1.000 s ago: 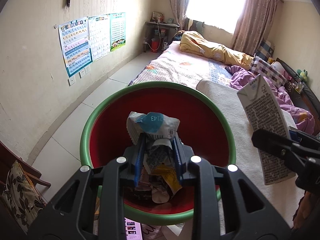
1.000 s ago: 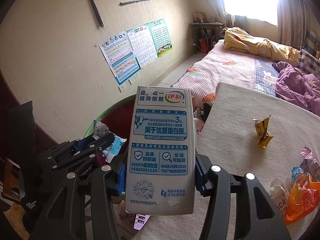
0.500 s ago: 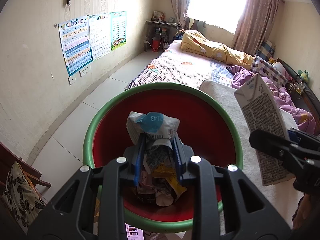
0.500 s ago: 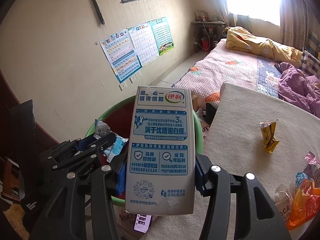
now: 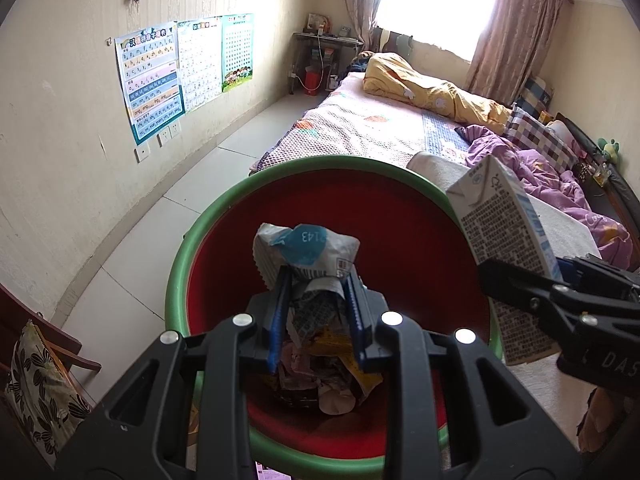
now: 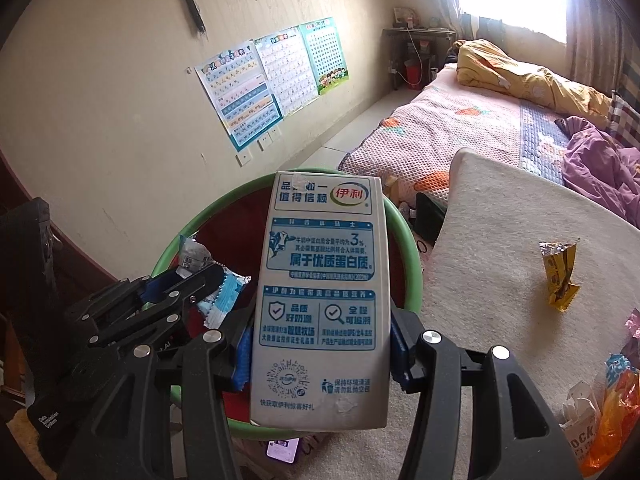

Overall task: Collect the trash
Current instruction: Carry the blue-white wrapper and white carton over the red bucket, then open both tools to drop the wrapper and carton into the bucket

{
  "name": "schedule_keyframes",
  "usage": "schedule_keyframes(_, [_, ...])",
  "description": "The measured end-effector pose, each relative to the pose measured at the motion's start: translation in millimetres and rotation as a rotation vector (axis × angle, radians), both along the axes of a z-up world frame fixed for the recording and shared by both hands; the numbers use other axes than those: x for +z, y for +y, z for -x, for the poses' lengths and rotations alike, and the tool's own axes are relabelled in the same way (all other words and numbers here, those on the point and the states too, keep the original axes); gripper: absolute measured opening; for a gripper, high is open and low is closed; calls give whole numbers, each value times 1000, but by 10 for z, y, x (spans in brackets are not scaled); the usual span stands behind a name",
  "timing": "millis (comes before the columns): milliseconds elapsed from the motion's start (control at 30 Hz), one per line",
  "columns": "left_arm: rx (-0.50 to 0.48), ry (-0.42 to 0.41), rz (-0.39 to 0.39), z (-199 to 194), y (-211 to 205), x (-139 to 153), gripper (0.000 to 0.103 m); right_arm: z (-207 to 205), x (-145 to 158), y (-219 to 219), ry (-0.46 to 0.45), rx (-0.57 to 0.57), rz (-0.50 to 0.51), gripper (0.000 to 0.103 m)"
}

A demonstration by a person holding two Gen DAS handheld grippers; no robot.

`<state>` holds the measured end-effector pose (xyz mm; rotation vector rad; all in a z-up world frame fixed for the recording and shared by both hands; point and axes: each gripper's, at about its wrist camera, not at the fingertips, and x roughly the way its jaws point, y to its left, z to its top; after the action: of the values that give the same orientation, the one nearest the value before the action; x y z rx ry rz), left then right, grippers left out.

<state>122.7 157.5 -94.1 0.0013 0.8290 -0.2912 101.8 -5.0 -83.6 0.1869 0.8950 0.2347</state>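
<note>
**Both grippers loaded over the bin**

My left gripper [image 5: 316, 312] is clamped on a crumpled white-and-blue wrapper [image 5: 306, 250], which sticks up past the fingertips. Straight below and ahead of it I see the red bin with green rim [image 5: 280, 178], with a pile of crumpled wrappers [image 5: 320, 368] on its floor, under the jaws.

My right gripper [image 6: 320, 344] grips a grey-white milk carton [image 6: 324, 292] by its lower sides, upright and tilting slightly. In the left wrist view the carton [image 5: 506, 240] sits to the right of the left gripper, over the bin's right rim. In the right wrist view the bin [image 6: 412, 264] is right behind the carton, and the left gripper [image 6: 188, 284] with its wrapper [image 6: 224, 292] is to the left, over the bin.

Right of the right gripper is a pale padded surface [image 6: 500, 216]. On it: a yellow snack packet [image 6: 560, 276] standing on end, well apart from the carton, and more wrappers, orange and white [image 6: 600, 420], near the right edge. Something small and purple-white [image 6: 282, 449] lies below the bin's near rim; I cannot tell what it is.

Far ahead: bed [image 5: 372, 128], wall posters [image 5: 180, 72].
</note>
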Motion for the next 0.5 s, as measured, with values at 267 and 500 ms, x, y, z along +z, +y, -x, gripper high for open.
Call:
schedule_keyframes(267, [-6, 18, -2, -73, 15, -71, 26, -175, -78, 70, 29, 12, 6, 51])
schedule_keyframes(500, [2, 30, -2, -130, 35, -98, 35, -248, -125, 90, 34, 18, 9, 53])
